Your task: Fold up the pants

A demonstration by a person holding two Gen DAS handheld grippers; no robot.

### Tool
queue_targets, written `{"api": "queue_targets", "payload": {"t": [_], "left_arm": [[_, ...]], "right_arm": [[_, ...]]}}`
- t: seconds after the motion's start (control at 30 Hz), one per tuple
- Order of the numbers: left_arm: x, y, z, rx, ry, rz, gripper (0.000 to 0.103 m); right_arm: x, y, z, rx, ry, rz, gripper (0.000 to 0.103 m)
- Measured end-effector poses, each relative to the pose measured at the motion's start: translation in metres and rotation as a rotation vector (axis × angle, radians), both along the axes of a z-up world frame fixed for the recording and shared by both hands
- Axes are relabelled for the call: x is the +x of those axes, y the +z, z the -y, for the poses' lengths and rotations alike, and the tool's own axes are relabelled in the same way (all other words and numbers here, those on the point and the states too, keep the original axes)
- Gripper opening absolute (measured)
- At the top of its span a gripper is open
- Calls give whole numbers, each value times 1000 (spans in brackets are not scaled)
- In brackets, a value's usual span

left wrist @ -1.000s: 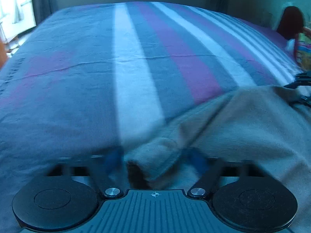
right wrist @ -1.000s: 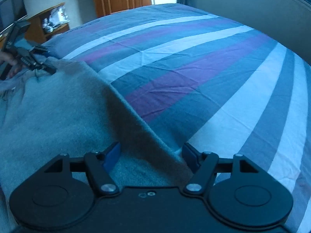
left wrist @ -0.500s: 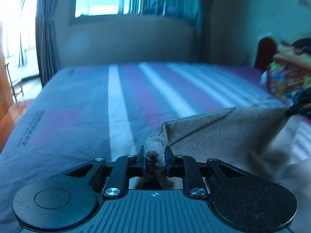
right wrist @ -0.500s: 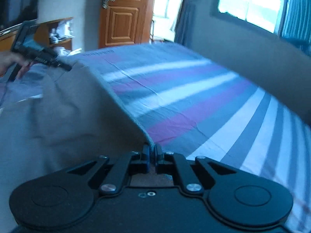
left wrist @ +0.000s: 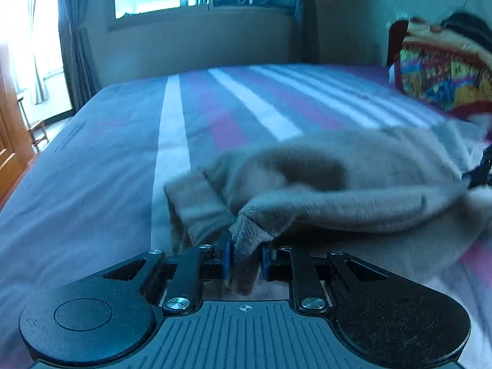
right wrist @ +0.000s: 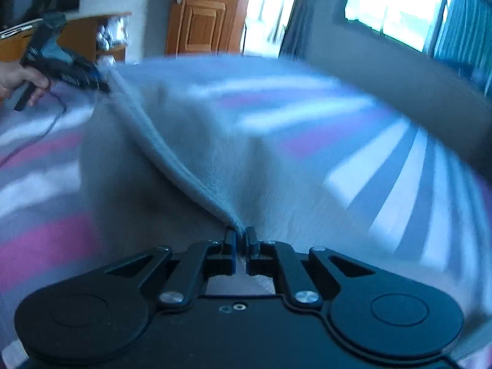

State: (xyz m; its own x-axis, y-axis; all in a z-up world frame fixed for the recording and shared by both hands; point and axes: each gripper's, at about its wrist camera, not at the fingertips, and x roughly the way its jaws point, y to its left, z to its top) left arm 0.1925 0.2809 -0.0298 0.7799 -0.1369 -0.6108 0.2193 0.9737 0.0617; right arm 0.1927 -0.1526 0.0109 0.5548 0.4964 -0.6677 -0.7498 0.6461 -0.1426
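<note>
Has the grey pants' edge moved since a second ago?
Yes. The pants, then flat, now hang lifted off the striped bed, pinched in the left tool.

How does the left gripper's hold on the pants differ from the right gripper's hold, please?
The left gripper pinches a thick, bunched corner of the grey pants, so its fingers stand visibly apart; the right gripper pinches a thin, flat edge, with its fingers nearly touching. Cloth pokes back through the left gripper, while none shows behind the right. Both are shut on the pants, lifted over the striped bed.
</note>
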Motion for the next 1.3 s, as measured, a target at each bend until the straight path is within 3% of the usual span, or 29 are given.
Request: {"api": "queue_targets", "payload": {"t": [0.07, 0.1, 0.13, 0.2, 0.27, 0.33, 0.43, 0.47, 0.57, 0.67, 0.73, 0.77, 0.8, 0.83, 0.87, 0.97, 1.03, 1.1, 1.17, 1.23, 1.3], "left_arm": [[-12, 0, -2, -3, 39, -9, 35], [-20, 0, -3, -1, 59, -12, 41], [-30, 0, -5, 0, 91, -17, 53], [-52, 3, -19, -65, 165, -25, 57], [-68, 6, -35, -185, 239, -16, 57], [-76, 7, -46, -391, 303, 1, 57], [-80, -6, -58, -764, 343, -5, 57], [-77, -13, -58, -845, 348, -23, 57], [-67, -27, -51, -940, 357, -66, 57], [-54, -38, -51, -1012, 389, -91, 57], [-42, -45, -50, -1024, 436, -112, 57], [-38, -45, -49, -1020, 449, -112, 51], [-32, -43, -47, -1003, 460, -107, 40], [-26, -38, -48, -981, 462, -102, 25], [-20, -30, -50, -952, 458, -79, 24], [-11, 2, -57, -894, 388, 51, 23], [-14, 15, -62, -856, 322, 80, 23], [-7, 3, -62, -731, 321, -62, 23], [-2, -27, -66, -656, 357, -233, 22], [-9, -32, -66, -660, 344, -233, 22], [-13, -28, -63, -672, 352, -219, 22]], "right_arm": [[0, -21, 1, -30, -49, -67, 17], [-3, -19, 5, -1, -79, -42, 29], [-6, -13, 10, 32, -117, -33, 50], [-9, 0, 31, 143, -174, -55, 67], [-10, 5, 46, 220, -217, -97, 65], [-7, 3, 59, 296, -271, -150, 65], [4, -11, 77, 450, -385, -283, 63], [12, -16, 83, 509, -425, -331, 63], [25, -35, 99, 705, -539, -465, 63], [44, -52, 112, 828, -632, -532, 63], [63, -63, 114, 864, -667, -570, 51], [69, -68, 112, 870, -679, -579, 47], [76, -71, 111, 876, -687, -590, 37], [83, -72, 111, 880, -694, -595, 16], [87, -70, 110, 873, -699, -586, 9], [74, -44, 102, 885, -652, -477, 7], [54, -19, 102, 905, -585, -370, 7], [30, -8, 103, 920, -535, -309, 6], [15, -26, 96, 875, -514, -297, 7], [28, -67, 86, 719, -574, -424, 7], [29, -85, 89, 771, -597, -470, 7]]}}
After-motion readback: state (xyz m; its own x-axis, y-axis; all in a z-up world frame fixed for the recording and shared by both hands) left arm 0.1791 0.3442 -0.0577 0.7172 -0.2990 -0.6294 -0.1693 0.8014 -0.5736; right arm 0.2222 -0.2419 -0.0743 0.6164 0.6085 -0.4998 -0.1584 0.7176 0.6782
